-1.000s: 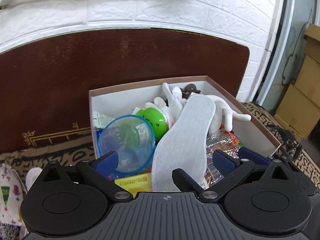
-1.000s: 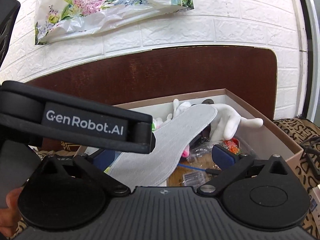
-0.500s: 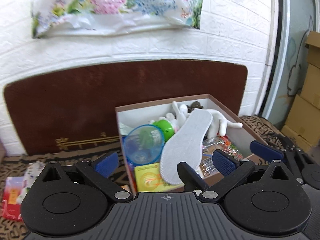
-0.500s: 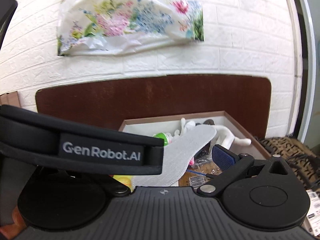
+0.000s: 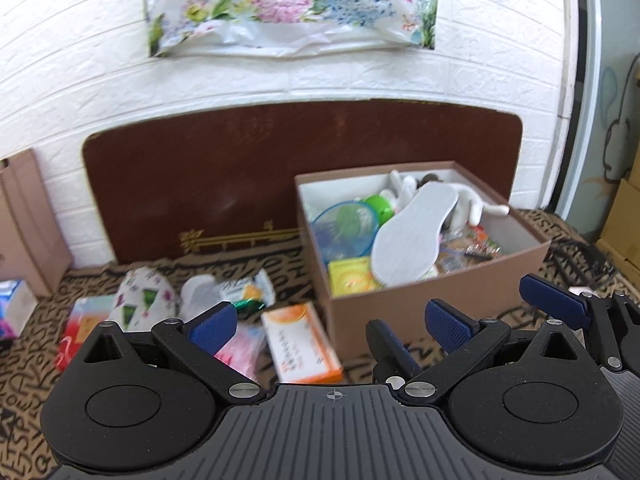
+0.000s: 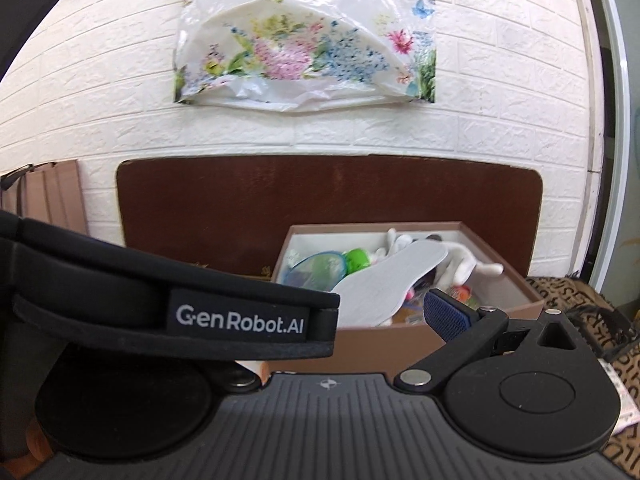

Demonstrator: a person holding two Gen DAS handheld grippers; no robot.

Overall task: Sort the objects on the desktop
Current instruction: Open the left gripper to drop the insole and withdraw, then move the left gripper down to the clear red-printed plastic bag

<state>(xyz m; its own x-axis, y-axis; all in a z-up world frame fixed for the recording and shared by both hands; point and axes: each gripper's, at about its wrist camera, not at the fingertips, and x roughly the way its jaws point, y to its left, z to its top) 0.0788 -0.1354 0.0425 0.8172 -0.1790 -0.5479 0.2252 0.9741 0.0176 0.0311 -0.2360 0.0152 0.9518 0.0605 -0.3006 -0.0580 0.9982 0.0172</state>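
Brown cardboard box [image 5: 436, 312] already holds grey insole [image 5: 412, 232] and toys. Orange-white carton [image 5: 302, 344], patterned pouch [image 5: 142, 300] remain outside. Left gripper [image 5: 326, 326] wide, empty; right gripper [image 6: 400, 316] spread undeterminable.

Bright, even indoor light fills both views, with only soft shadows. Fisheye distortion bows the white brick wall [image 5: 360, 80] and darkens the top corners. The packets [image 5: 300, 344] on the patterned cloth [image 5: 24, 360] look blurred, and the floral plastic bag [image 6: 304, 40] carries mild glare.
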